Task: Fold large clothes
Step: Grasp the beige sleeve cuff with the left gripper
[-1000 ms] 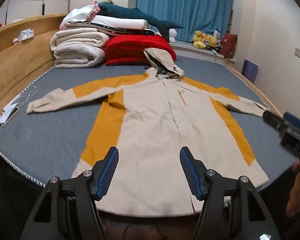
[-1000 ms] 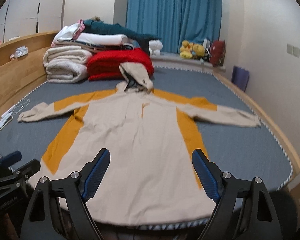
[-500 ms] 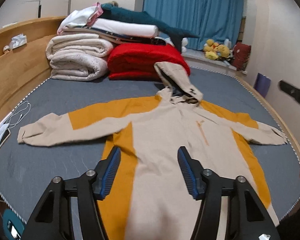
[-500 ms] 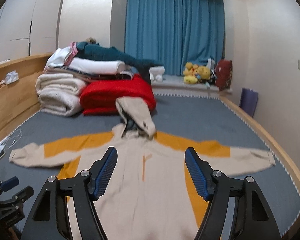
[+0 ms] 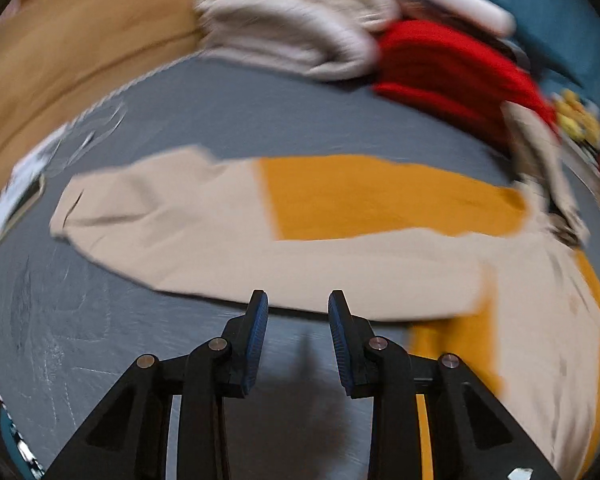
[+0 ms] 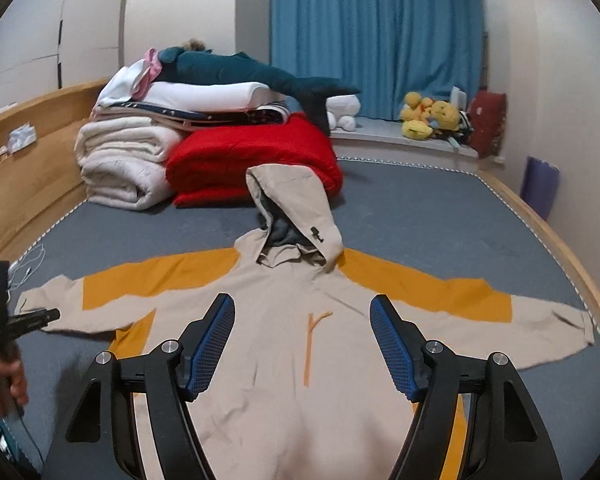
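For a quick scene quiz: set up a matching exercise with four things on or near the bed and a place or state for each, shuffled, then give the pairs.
Things:
1. jacket
2. red quilt
3. toy shark
4. yellow plush toys

Places or states:
A. on the ledge by the blue curtain
B. on top of the bedding stack
C. spread flat, sleeves out
D. folded, just behind the hood

Pairs: 1-C, 2-D, 3-B, 4-A

Left gripper (image 5: 298,303) closing, nothing between, above the jacket sleeve (image 5: 204,232).
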### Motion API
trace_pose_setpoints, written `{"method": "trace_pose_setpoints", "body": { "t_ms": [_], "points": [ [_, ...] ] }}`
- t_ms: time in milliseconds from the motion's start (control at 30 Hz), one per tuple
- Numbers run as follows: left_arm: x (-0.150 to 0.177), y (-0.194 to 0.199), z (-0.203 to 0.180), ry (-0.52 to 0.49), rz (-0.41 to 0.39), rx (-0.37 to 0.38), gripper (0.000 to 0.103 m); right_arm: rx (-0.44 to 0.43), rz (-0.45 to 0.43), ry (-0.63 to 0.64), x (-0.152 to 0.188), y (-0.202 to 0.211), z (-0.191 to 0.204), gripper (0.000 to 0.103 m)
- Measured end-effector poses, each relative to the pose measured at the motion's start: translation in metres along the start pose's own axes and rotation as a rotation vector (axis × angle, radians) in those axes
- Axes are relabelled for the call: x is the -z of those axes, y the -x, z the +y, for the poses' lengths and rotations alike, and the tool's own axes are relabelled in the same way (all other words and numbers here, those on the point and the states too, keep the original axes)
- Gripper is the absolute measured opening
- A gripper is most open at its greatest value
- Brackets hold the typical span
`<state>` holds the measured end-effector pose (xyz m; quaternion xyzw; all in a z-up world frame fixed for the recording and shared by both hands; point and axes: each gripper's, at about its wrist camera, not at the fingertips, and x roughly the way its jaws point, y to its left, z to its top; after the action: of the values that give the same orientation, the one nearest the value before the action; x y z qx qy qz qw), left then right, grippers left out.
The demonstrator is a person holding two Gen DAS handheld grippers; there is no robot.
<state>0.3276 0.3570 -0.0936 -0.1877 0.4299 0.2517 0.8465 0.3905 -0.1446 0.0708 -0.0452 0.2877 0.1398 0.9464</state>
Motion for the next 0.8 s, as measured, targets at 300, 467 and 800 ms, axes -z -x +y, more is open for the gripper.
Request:
{"method": "trace_pose_setpoints", "body": {
  "t_ms": [300, 467, 800],
  "points": [
    [-0.006, -0.049, 0.154, 0.413, 0.040, -0.078, 0.036, 0.015, 0.047, 0.022, 0.006, -0.035, -0.005, 0.064],
    [-0.005, -0.063, 0.212, 0.666, 0.039, 0.042, 0.042, -0.023, 0.094, 0.006, 0.010, -0.051, -0.006, 0.013],
    [-0.024, -0.075, 0.218, 0.697, -0.022, 0.002, 0.003, -0.055, 0.222, -0.014, 0.034, -0.086, -0.004, 0.041]
  ]
}}
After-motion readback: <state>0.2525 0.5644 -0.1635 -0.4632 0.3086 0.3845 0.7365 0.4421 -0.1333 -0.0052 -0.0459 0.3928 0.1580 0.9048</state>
